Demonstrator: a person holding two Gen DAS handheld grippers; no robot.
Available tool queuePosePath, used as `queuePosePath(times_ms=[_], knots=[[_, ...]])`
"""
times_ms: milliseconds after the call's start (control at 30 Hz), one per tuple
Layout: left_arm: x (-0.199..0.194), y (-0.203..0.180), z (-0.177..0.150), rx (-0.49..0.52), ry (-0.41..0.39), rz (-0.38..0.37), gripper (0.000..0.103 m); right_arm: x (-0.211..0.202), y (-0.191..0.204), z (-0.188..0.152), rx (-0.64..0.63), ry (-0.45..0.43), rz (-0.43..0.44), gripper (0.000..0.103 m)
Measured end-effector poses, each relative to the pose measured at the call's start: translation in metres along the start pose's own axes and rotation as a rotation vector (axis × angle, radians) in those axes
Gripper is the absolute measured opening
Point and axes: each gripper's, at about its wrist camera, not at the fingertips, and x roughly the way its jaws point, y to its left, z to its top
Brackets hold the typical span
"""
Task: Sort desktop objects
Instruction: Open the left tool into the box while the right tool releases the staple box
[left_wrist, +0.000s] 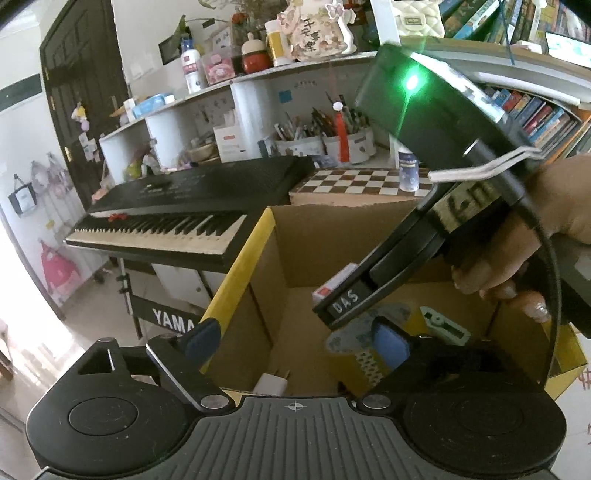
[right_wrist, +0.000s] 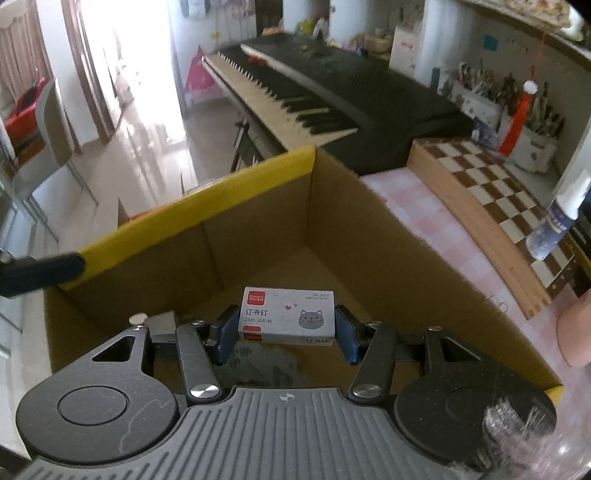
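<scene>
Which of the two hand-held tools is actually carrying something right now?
The right tool: its blue pads are clamped on a small box of staples above the cardboard box. The left tool stands wide open, with nothing between its pads.

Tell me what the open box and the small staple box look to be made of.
Open box: corrugated cardboard, matte brown, with creased panels; yellow rim, probably tape or print. Staple box, clamped in the right tongs: thin printed paperboard, smooth pale grey, with a cat drawing and red logo.
</scene>
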Motion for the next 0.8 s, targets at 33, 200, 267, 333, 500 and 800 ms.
queuePosePath(times_ms=[33, 200, 267, 333, 500, 800], knots=[[0.000, 0.000, 0.000, -0.001, 0.002, -0.002, 0.092, 0.003, 0.000, -0.001, 0.000, 0.014, 0.002, 0.051], [-0.001, 0.002, -0.001, -0.011, 0.007, 0.003, 0.093, 0.010, -0.001, -0.003, 0.015, 0.053, 0.020, 0.052], [-0.002, 0.003, -0.001, -0.018, 0.007, 0.003, 0.093, 0.008, 0.000, -0.003, 0.013, 0.044, 0.018, 0.053], [-0.003, 0.004, -0.001, -0.024, 0.005, 0.004, 0.093, 0.004, 0.000, -0.004, 0.009, 0.029, 0.015, 0.053], [-0.007, 0.006, -0.001, -0.035, -0.008, 0.006, 0.094, -0.016, -0.003, -0.003, 0.040, -0.032, 0.001, 0.054], [-0.019, 0.014, -0.001, -0.070, -0.042, 0.015, 0.097, -0.071, -0.005, -0.015, 0.131, -0.190, -0.057, 0.054]])
